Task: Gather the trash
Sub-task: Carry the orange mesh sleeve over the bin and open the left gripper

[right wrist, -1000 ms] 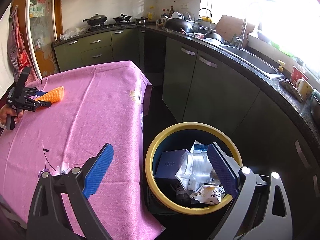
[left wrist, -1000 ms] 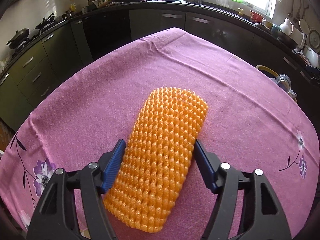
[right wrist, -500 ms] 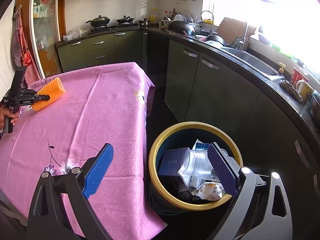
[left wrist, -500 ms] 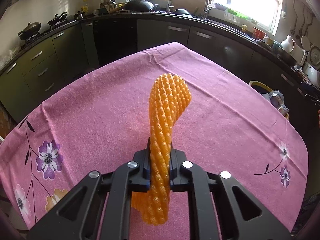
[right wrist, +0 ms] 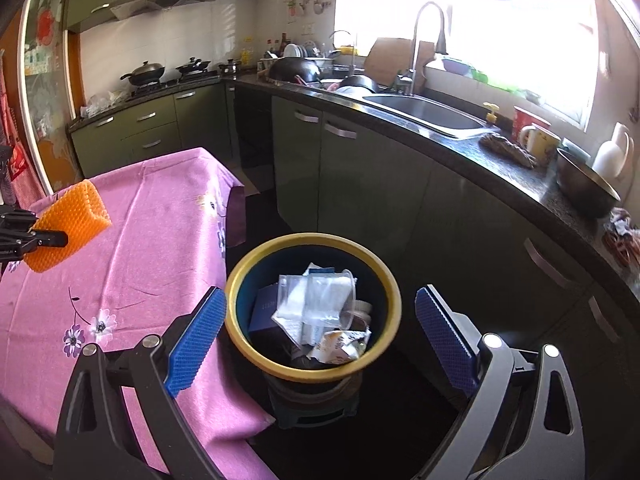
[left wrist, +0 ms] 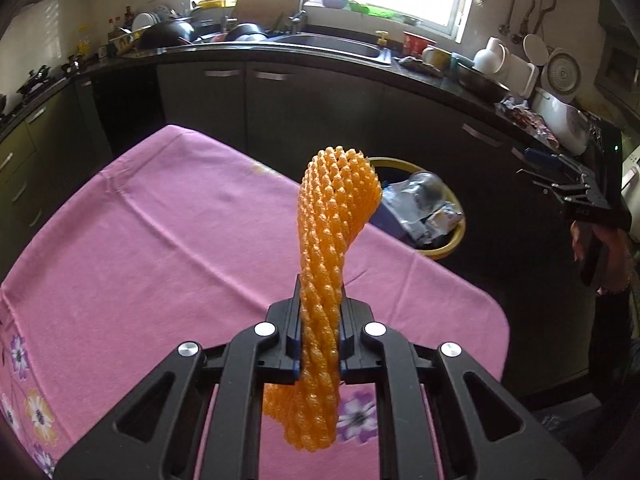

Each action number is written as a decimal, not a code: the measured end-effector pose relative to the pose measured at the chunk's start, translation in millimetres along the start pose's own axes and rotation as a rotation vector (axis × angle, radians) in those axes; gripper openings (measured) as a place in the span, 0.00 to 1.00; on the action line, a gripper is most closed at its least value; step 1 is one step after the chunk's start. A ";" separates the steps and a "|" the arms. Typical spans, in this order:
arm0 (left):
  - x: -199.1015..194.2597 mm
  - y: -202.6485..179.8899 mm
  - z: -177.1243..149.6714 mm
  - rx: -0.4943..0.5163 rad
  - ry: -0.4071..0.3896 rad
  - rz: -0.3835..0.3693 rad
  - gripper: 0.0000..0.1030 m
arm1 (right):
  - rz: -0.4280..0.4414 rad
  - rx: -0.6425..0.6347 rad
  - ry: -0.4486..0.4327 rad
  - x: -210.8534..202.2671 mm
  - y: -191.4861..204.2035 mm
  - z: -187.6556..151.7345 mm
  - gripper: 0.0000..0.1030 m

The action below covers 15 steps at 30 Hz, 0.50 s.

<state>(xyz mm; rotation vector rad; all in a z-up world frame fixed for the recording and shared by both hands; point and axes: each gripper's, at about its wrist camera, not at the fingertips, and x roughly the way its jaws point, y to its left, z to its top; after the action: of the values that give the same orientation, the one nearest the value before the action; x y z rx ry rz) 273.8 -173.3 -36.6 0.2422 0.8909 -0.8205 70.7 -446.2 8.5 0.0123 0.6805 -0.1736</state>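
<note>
An orange foam fruit net (left wrist: 332, 240) is pinched in my left gripper (left wrist: 320, 320), which is shut on its middle; the net sticks up past the jaws and hangs below them, lifted off the pink tablecloth (left wrist: 160, 248). The same net (right wrist: 68, 228) shows in the right wrist view at the far left, above the table. A yellow-rimmed trash bin (right wrist: 256, 260) holding wrappers, a clear cup and a dark box stands on the floor beside the table; it also appears as the bin (left wrist: 444, 248) past the net. My right gripper (right wrist: 320, 336) hangs open over the bin, nothing between its blue pads.
Dark kitchen cabinets (right wrist: 360, 184) and a counter with a sink (right wrist: 428, 114) curve behind the bin. The flowered tablecloth's corner (right wrist: 236, 204) hangs close to the bin. A person's hand (left wrist: 600, 248) holds the right gripper at the right edge.
My left gripper shut on the orange net, lifted it off the cloth and carried it toward the bin side of the table. My right gripper shifted slightly over the bin, staying open.
</note>
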 end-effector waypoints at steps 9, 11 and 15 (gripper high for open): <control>121.1 -74.3 86.0 -0.075 0.120 -0.061 0.12 | 0.004 0.136 0.005 -15.4 -79.0 -44.4 0.92; 151.3 -81.0 101.3 -0.079 0.136 -0.043 0.12 | 0.006 0.164 0.007 -16.8 -94.5 -52.9 0.92; 199.1 -84.6 118.2 -0.110 0.193 -0.007 0.12 | 0.013 0.210 0.016 -18.2 -116.4 -68.9 0.92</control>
<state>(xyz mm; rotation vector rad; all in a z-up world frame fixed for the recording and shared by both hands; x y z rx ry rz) 353.6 -396.6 -104.1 0.2244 1.1148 -0.7604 -5.3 -553.4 -28.4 0.2190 0.6757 -0.2322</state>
